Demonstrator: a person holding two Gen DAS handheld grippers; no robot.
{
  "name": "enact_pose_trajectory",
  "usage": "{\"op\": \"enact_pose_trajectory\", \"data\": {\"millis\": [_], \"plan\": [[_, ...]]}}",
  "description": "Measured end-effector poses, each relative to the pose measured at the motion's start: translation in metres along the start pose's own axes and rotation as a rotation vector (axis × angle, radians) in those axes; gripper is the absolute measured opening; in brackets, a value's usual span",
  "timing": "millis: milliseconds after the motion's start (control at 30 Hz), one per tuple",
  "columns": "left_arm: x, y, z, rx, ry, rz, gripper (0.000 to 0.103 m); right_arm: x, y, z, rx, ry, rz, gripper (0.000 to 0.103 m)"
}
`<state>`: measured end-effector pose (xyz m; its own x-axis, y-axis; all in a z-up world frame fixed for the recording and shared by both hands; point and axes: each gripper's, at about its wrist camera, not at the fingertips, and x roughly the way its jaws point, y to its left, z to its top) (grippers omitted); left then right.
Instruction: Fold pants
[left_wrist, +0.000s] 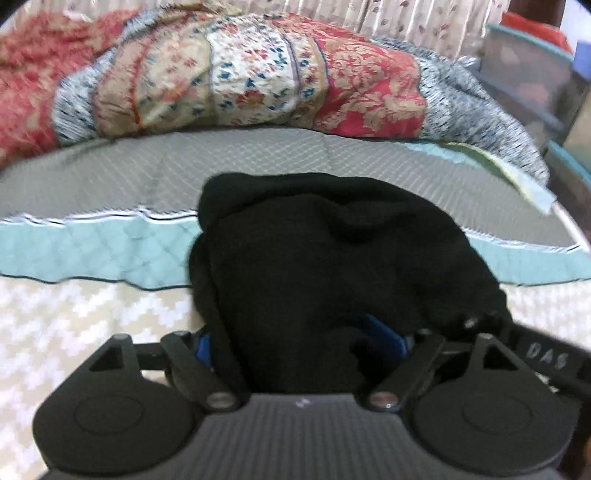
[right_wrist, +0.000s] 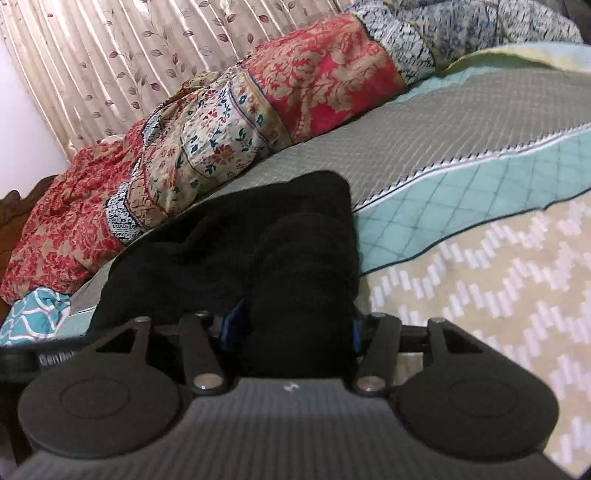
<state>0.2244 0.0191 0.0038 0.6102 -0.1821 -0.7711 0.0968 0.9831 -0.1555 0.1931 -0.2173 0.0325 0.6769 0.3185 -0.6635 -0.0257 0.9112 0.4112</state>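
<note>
Left gripper (left_wrist: 303, 339): its jaws stand wide, and the black pants (left_wrist: 332, 266) are bunched up in the gap and draped over the blue finger pads (left_wrist: 384, 338). With the cloth covering the tips, I cannot tell whether the pads are pressing it or have let go. The pants lie in a heap ahead of this gripper, across the teal band of the bedspread (left_wrist: 92, 251) and onto the grey quilted part. To the left of the heap the cream zigzag part lies flat and bare; behind it a rumpled flowered quilt (left_wrist: 258, 81) runs along the far edge, with a curtain (left_wrist: 406, 18) beyond.

Right gripper (right_wrist: 291, 328): its jaws are partly apart, with a thick roll of the pants filling the space between the blue pads (right_wrist: 232, 325), which sit against it on both sides, so it is grasping the cloth. The rest of the pants spreads to the left. To the right the bedspread is bare, out to its edge
</note>
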Motion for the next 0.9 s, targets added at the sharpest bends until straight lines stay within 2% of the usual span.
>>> {"op": "enact_pose_trajectory", "data": {"millis": [67,267,600,900], "plan": [[-0.015,-0.005,-0.005,0.01,-0.007,0.051,0.087,-0.017,0.004,-0.004,-0.007,-0.032,-0.038,0.067],[-0.063,-0.022,-0.028,0.032,-0.034,0.11,0.09,-0.066,0.014,-0.023,-0.02,-0.097,-0.032,0.069],[-0.129,-0.038,-0.075,0.021,-0.038,0.129,0.09,-0.139,0.043,-0.063,-0.089,-0.139,-0.042,0.073],[-0.172,-0.038,-0.114,-0.026,-0.023,0.141,0.095,-0.182,0.055,-0.097,-0.127,-0.112,-0.048,0.083]]}}
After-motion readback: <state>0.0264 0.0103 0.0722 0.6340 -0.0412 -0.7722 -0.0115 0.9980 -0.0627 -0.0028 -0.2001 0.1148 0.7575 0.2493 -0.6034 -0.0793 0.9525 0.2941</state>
